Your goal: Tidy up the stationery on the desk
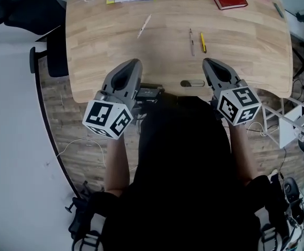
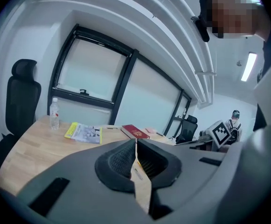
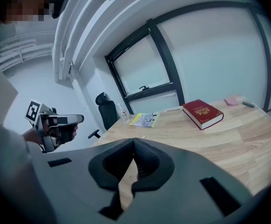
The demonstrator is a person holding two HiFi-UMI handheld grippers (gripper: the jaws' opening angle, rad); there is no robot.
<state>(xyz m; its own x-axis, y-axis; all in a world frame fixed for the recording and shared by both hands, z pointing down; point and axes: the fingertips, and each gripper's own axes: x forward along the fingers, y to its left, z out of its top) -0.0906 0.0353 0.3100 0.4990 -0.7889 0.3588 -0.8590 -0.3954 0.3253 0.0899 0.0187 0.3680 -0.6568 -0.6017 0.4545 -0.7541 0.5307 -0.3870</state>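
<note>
Three pens lie loose on the surface (image 1: 246,46): white pen (image 1: 144,26) at 11 o'clock, grey pen (image 1: 191,41) and yellow pen (image 1: 203,42) at 12. Nothing looks tidied yet. Left gripper (image 1: 132,63) and right gripper (image 1: 209,61) are squeezed closed, holding nothing.

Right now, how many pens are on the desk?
3 clear: slim white pen left of centre; grey pen and yellow pen side by side, centre. A dark stick at far right may be another.
</note>
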